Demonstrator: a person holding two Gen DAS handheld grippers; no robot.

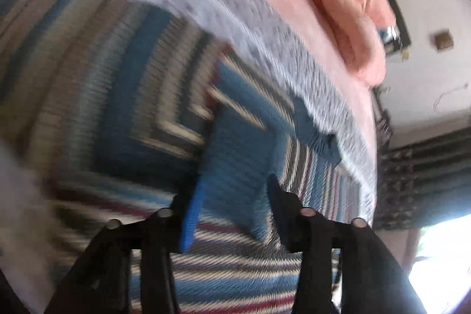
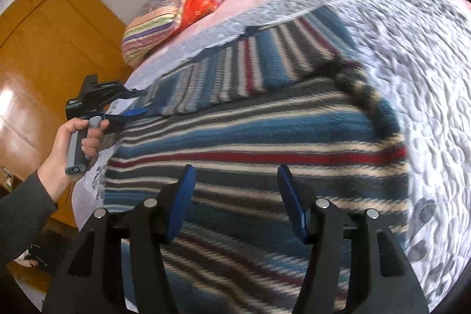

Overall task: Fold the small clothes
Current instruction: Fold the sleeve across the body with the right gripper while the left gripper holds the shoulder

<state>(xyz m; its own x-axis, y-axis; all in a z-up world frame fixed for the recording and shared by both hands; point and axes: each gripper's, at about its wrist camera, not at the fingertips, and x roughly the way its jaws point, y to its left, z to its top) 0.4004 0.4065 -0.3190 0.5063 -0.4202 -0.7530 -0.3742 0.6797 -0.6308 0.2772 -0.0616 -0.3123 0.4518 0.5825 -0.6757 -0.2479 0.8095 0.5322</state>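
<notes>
Striped sweater (image 2: 265,137) lying on bed (image 2: 426,78). Right gripper (image 2: 235,202) hovering, fingers spread, empty. Left gripper (image 2: 132,105) nearing sleeve; fingers apart, nothing held. Risk: thick knit bunching, fold skewing.

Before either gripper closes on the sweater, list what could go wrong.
1. The right gripper hovers open over the flat middle of the striped sweater, not an edge; closing there may pinch several layers.
2. The left gripper works at the folded sleeve's end beside the bed edge; a tug could drag the sweater off.
3. The left view is motion-blurred, so aim there is uncertain.
</notes>
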